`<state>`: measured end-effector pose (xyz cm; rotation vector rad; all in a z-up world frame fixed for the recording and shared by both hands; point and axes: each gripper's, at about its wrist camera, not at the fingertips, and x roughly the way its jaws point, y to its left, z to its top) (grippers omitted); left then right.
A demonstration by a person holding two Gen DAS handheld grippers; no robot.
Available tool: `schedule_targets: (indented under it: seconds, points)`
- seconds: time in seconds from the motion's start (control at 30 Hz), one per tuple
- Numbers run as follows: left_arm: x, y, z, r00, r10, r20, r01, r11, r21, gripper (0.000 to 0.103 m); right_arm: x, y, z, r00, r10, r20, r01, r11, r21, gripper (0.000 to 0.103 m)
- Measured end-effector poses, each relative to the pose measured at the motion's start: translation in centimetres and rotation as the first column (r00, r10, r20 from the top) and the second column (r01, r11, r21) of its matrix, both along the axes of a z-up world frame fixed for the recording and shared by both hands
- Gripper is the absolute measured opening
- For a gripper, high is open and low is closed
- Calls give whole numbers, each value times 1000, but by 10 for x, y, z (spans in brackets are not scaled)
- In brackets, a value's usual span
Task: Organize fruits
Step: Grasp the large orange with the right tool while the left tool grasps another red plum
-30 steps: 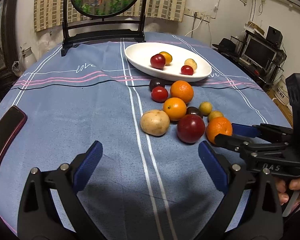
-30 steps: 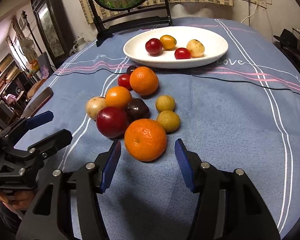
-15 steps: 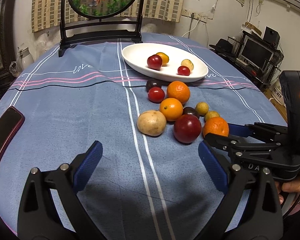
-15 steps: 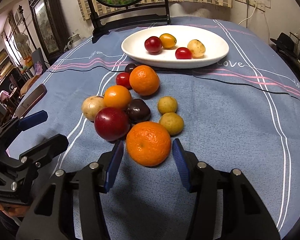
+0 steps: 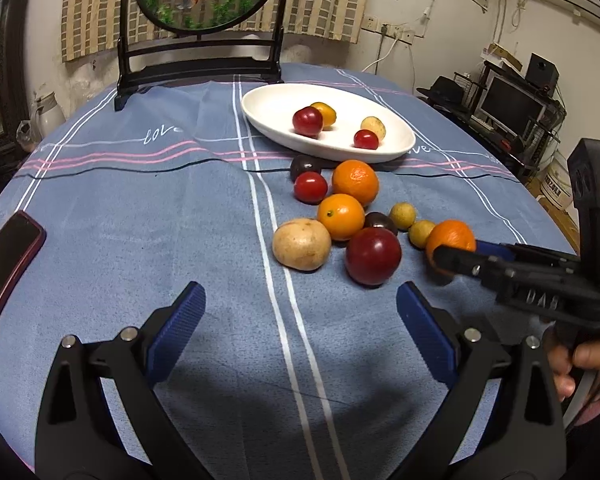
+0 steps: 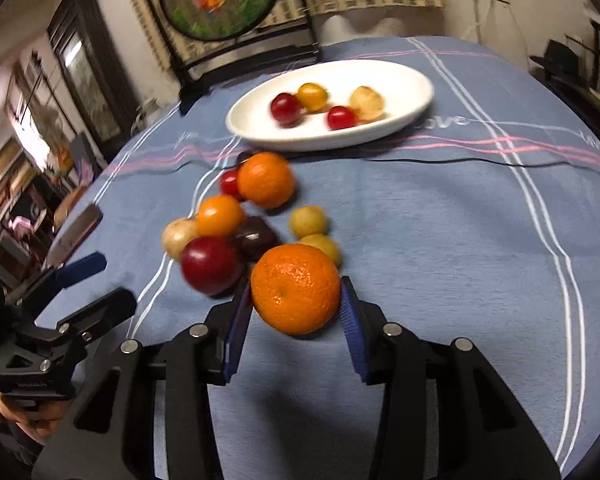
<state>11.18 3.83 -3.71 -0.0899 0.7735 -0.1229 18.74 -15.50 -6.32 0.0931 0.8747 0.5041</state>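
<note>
Closing on the orange [image 6: 295, 288], the right gripper [image 6: 294, 320] has its blue pads at the fruit's two flanks, apparently touching, though the blur hides how firmly. That orange sits on the cloth [image 6: 440, 240] at the near end of the fruit cluster, well short of the plate [image 6: 416, 76]. It looks firm, round and dimpled, likely moderately heavy, so gripping across its widest girth should stop it rolling out. The left gripper [image 5: 300, 324] hangs spread and empty.
</note>
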Motion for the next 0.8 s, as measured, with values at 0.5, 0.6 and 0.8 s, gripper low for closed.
schedule_targets:
  seconds: [0.5, 0.6, 0.8]
  points:
    - [27, -56, -4, 994, -97, -46, 100, 992, 74, 63, 4, -31, -7, 998, -25, -59, 30, 995, 95, 44]
    - [33, -56, -7, 993, -95, -64, 99, 993, 59, 63, 4, -32, -6, 998, -17, -58, 23, 994, 109, 44]
    - [42, -59, -11, 991, -97, -89, 102, 993, 53, 58, 5, -35, -8, 997, -15, -73, 25, 991, 133, 44]
